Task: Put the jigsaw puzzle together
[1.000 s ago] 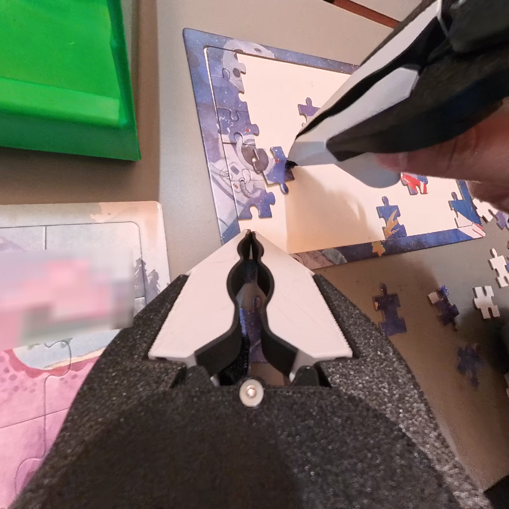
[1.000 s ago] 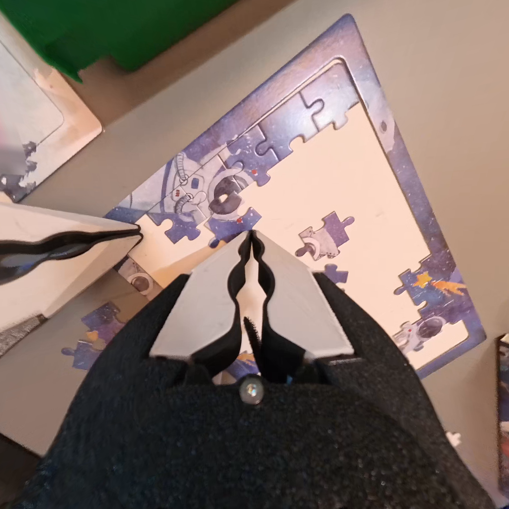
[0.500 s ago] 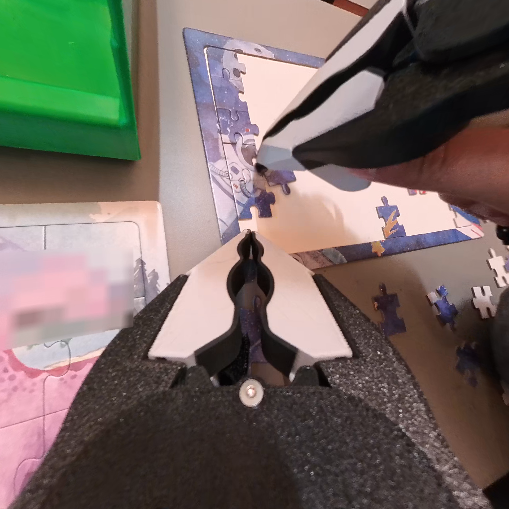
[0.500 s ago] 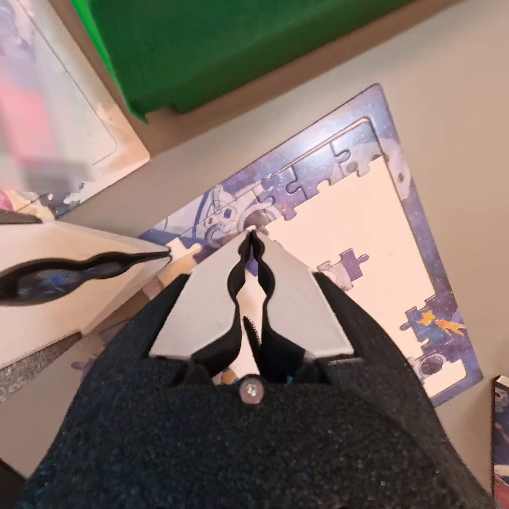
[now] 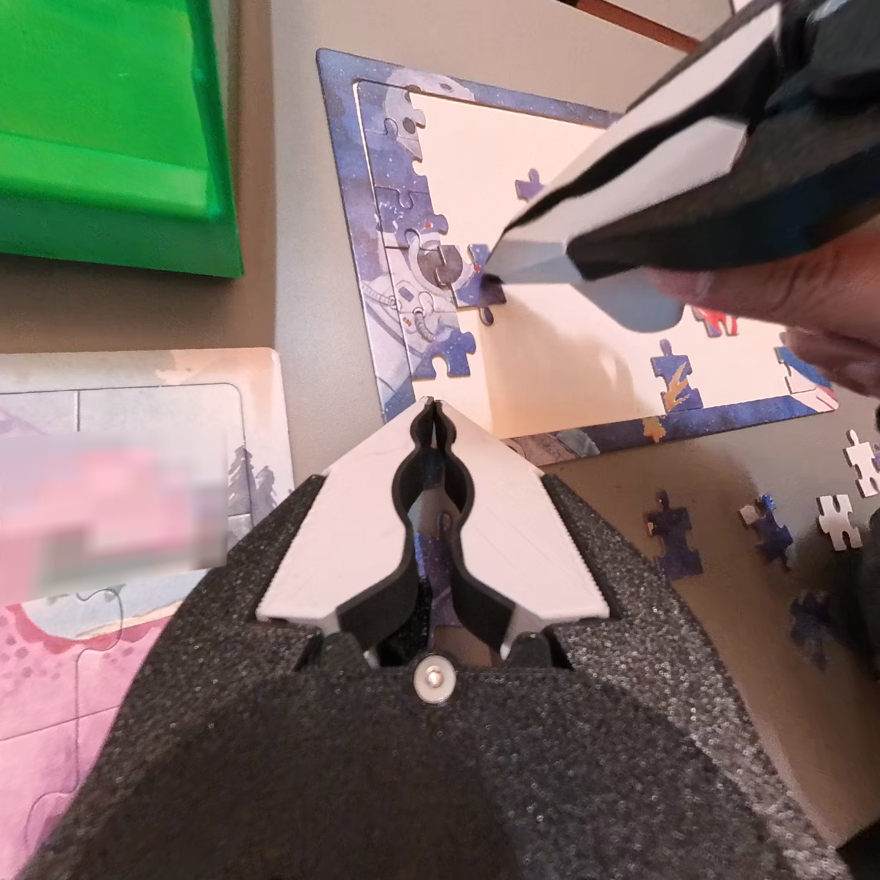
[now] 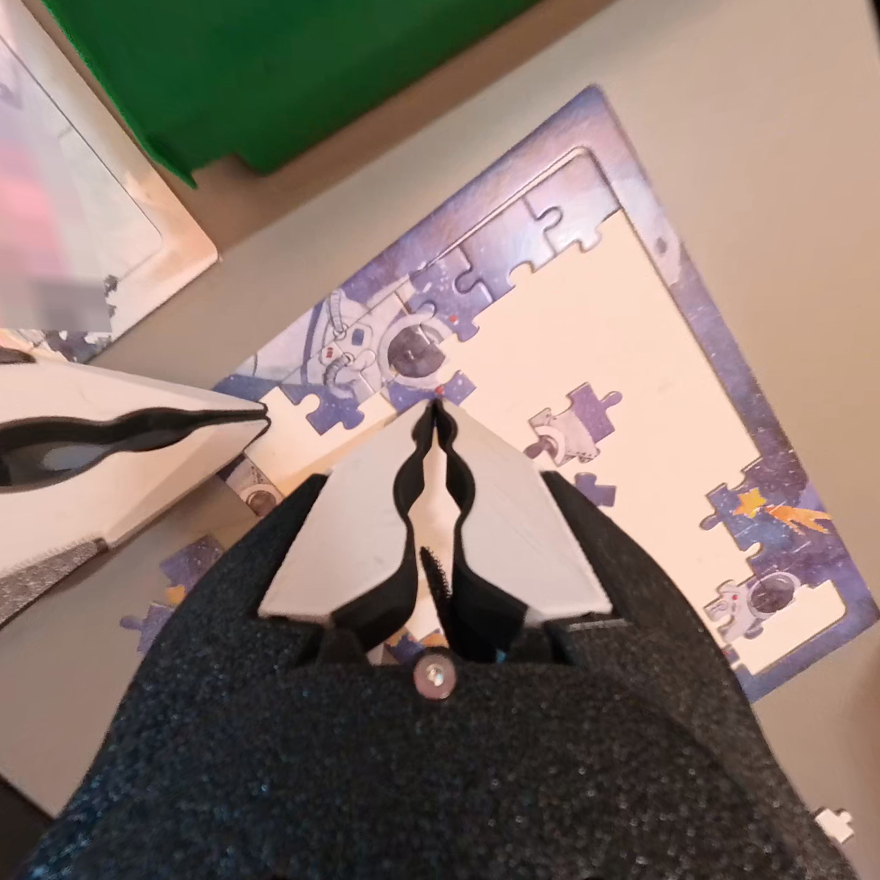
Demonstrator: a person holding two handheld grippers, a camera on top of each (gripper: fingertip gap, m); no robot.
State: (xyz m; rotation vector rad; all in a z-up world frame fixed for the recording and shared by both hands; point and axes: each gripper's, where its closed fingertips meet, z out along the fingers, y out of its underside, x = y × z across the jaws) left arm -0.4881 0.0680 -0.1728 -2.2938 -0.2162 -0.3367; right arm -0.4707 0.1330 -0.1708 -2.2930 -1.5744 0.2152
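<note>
The blue-framed puzzle tray [image 5: 343, 190] lies on the table, with a column of joined pieces showing an astronaut [image 6: 362, 343] along one side. My right gripper [image 6: 434, 402] is shut, and its tips press on a dark blue piece [image 6: 457, 386] that lies against the astronaut's helmet. In the left wrist view the right gripper [image 5: 493, 274] comes in from the upper right, held by a hand. My left gripper [image 5: 434, 413] is shut and hovers at the tray's near corner. It also shows in the right wrist view [image 6: 262, 414]. Nothing shows between its tips.
Loose pieces lie inside the tray [image 6: 571, 428] and on the table [image 5: 674, 543], some face down and white [image 5: 838, 528]. A green bin [image 5: 95, 143] stands beyond the tray. A second pink and white puzzle board [image 5: 143, 395] lies to the left. The gap from one gripper's tips to the other's is roughly 7 cm.
The right gripper pushed in toward the astronaut and drew back a little. The dark blue piece now sits tighter against the helmet piece. The left gripper has stayed put.
</note>
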